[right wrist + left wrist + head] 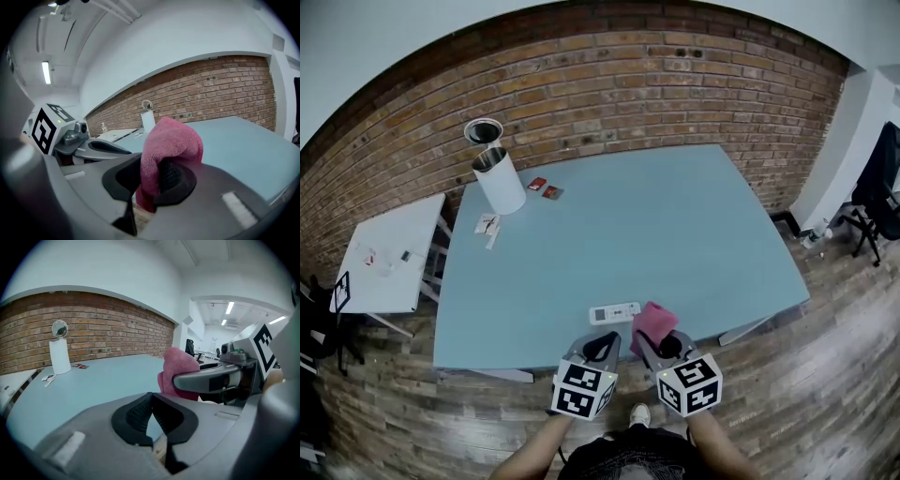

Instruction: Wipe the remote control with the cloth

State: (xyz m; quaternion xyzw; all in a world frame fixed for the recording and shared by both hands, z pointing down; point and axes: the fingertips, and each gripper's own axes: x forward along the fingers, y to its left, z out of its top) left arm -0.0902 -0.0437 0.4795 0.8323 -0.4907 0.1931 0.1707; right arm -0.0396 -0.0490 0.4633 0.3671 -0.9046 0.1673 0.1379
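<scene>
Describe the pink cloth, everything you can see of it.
The pink cloth is soft, napped fabric bunched into a rounded fold. The right gripper is shut on its lower part, so the fold stands above the jaws. In the head view it shows just right of the remote control, at the near edge of the table; whether they touch is unclear.
</scene>
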